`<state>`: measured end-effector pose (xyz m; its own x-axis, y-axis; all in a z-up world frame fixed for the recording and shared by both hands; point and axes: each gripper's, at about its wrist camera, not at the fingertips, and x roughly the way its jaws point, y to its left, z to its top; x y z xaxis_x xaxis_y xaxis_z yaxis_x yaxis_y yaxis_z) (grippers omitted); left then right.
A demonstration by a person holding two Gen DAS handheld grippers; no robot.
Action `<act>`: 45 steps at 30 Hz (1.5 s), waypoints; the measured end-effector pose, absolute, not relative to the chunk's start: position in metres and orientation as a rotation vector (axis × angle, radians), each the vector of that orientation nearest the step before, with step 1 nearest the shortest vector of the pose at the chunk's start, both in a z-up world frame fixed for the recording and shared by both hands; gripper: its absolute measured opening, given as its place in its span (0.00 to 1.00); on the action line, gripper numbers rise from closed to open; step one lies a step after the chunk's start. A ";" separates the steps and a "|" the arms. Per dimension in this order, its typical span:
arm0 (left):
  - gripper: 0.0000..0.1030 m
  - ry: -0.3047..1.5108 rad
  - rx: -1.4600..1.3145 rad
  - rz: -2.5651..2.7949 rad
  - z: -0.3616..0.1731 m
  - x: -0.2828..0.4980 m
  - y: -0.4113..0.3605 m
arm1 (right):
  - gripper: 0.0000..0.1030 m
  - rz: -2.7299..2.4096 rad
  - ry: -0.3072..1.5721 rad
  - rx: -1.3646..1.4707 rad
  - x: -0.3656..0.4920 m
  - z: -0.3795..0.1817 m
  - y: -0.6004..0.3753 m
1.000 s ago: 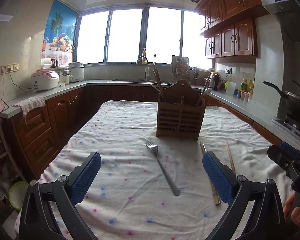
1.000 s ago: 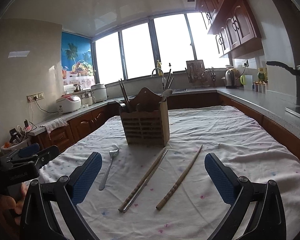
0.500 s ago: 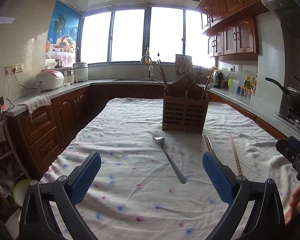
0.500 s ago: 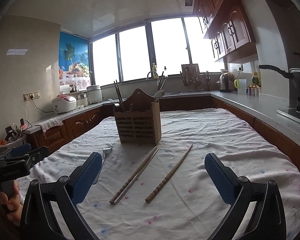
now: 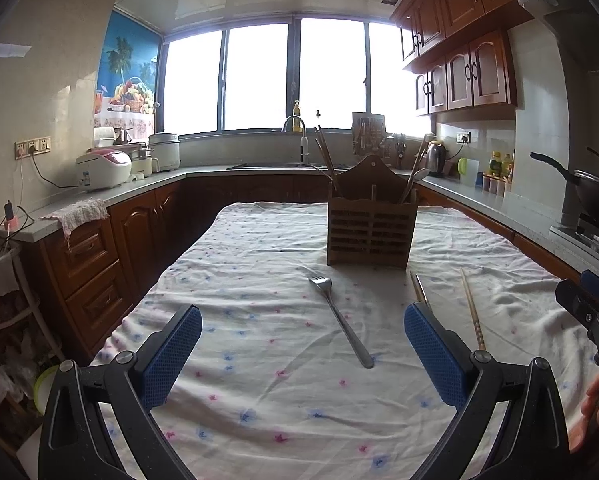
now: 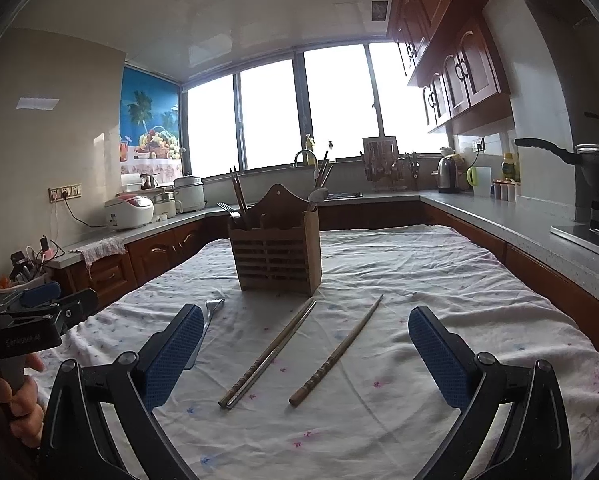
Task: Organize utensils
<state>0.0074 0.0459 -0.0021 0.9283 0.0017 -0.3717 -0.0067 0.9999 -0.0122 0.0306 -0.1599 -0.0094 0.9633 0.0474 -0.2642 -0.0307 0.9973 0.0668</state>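
Both grippers hover with their blue fingers wide apart and nothing in them: the left gripper (image 5: pixel 302 354) faces the shiny metal fork (image 5: pixel 341 320) lying flat on the white flowery tablecloth (image 5: pixel 259 248), and the right gripper (image 6: pixel 306 350) faces the brown wooden chopsticks (image 6: pixel 335 354) and a thin metal stick lying close to them. The slatted wooden utensil box (image 6: pixel 277 250) stands just behind them, with some sticks already in it. I think it is best to come down low, pinch the fork's thin handle in the middle, and tip it upright before dropping it in the box.
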 end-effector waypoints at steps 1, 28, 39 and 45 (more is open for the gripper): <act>0.99 0.381 -0.013 0.004 -0.002 0.008 0.045 | 1.00 0.041 0.268 0.062 0.031 -0.010 -0.160; 0.99 0.369 0.002 0.011 -0.002 0.006 0.047 | 1.00 0.049 0.273 0.061 0.031 -0.010 -0.159; 0.99 0.367 0.017 0.007 -0.002 0.006 0.045 | 1.00 0.051 0.271 0.065 0.031 -0.009 -0.159; 0.99 0.366 0.024 0.002 -0.002 0.007 0.044 | 1.00 0.052 0.268 0.067 0.031 -0.009 -0.159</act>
